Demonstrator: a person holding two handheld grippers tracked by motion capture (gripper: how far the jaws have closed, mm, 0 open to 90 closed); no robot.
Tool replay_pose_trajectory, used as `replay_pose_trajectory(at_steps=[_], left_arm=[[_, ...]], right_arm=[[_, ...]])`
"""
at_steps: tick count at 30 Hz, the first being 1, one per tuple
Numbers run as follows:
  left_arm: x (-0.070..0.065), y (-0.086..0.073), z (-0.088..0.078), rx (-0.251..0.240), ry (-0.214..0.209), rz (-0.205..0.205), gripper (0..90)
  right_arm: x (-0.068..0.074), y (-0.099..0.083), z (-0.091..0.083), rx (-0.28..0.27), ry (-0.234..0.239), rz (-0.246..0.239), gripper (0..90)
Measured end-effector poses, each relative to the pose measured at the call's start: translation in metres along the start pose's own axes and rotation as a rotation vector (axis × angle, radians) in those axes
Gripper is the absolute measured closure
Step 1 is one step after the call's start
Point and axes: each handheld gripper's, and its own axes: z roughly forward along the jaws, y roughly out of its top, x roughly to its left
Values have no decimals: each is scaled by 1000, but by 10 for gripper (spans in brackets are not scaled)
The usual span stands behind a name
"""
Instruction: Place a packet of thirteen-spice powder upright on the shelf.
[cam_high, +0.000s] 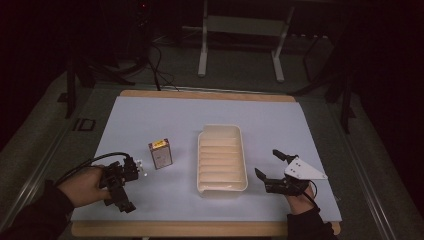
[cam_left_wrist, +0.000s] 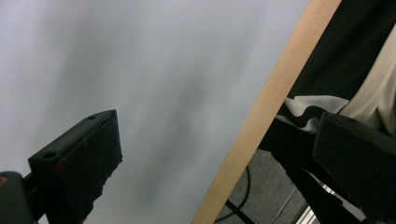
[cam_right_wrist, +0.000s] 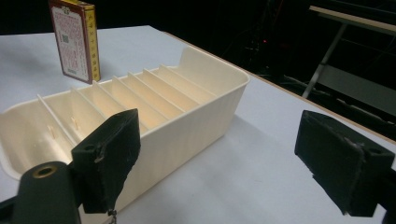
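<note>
Two grippers wait with fingers apart and nothing held. The left gripper (cam_high: 120, 185) sits near the small box (cam_high: 161, 153), which stands upright on the desk (cam_high: 150, 115), just left of the cream tray (cam_high: 222, 159). A bump could tip the tall, thin box over. The right gripper (cam_high: 272, 167) hangs just right of the tray, whose wall stands between it and the box.

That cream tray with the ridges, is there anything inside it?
The cream tray looks empty: thin dividers split it into slots, and the slots in sight hold nothing. In the right gripper view, its near wall hides the bottom of the closest slots.
</note>
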Motion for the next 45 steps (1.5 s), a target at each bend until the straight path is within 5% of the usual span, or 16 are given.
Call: replay_pose_trajectory(at_steps=[6, 11, 18, 45], left_arm=[[7, 6, -9, -9, -12, -11, 16], [11, 12, -16, 25, 21, -19, 16], [21, 16, -26, -2, -23, -32, 16], [55, 67, -56, -95, 101, 14, 53]], right_arm=[[0, 0, 0, 0, 1, -2, 143], [0, 0, 0, -3, 3, -3, 143], [0, 0, 0, -1, 3, -1, 143], [0, 0, -1, -3, 5, -7, 143]])
